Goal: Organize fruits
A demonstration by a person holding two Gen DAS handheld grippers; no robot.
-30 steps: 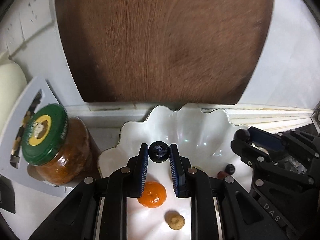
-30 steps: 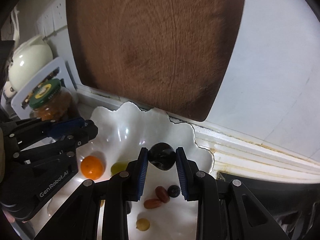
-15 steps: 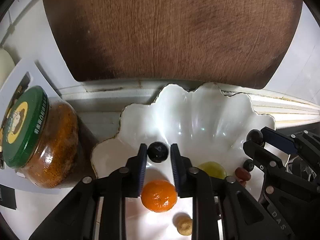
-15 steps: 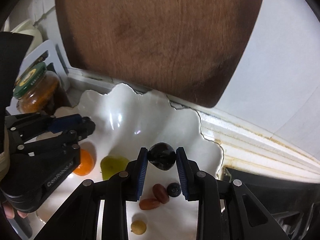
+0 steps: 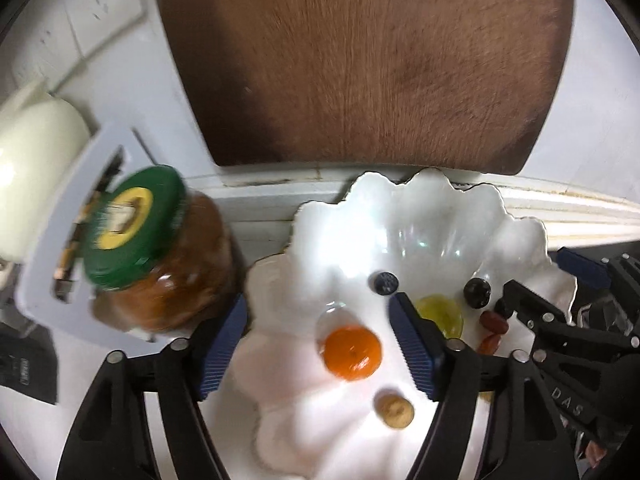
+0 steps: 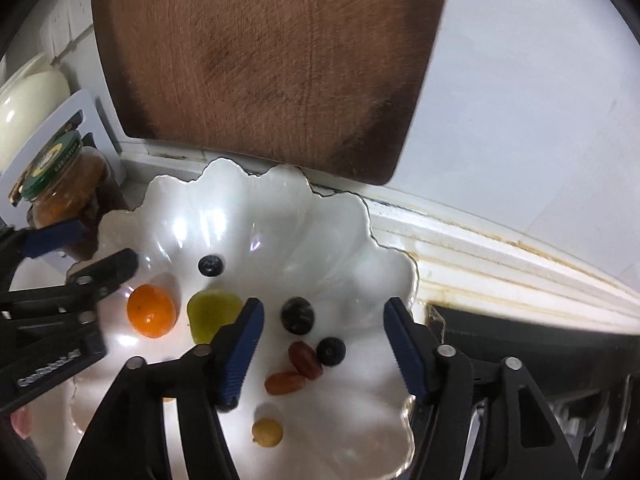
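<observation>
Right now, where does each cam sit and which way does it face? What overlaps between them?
Left wrist: on the left gripper, angled down into the white shell dish; own opening fingers frame the orange, right gripper at the right edge.
Right wrist: on the right gripper, angled down at the same dish from its right; own opening fingers frame a dark grape, left gripper at the left edge.
Shared: dish, orange, green fruit, jar, cutting board.
</observation>
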